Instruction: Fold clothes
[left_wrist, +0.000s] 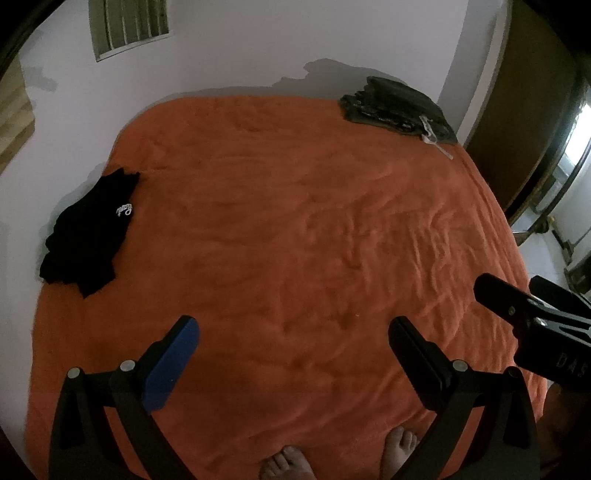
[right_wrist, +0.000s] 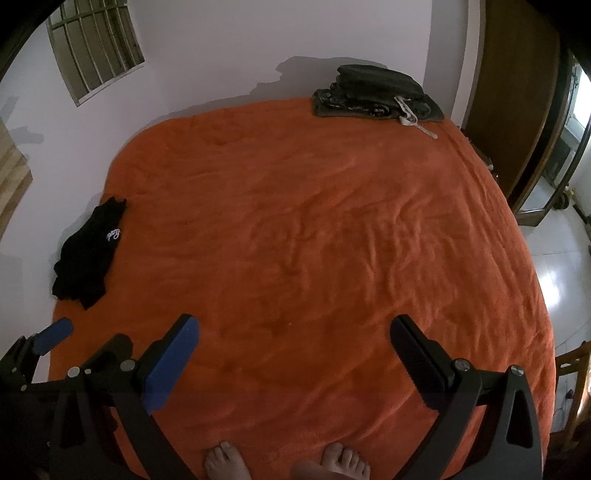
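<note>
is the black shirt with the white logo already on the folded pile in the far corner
No, the black shirt lies crumpled alone at the bed's left edge, apart from the folded pile.

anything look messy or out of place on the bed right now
The black garment lies crumpled in a heap at the left edge of the orange bedspread, unfolded. At the far right corner the dark folded stack looks tidy, except a pale drawstring trails loose from it. Nothing looks spilled or damaged.
</note>
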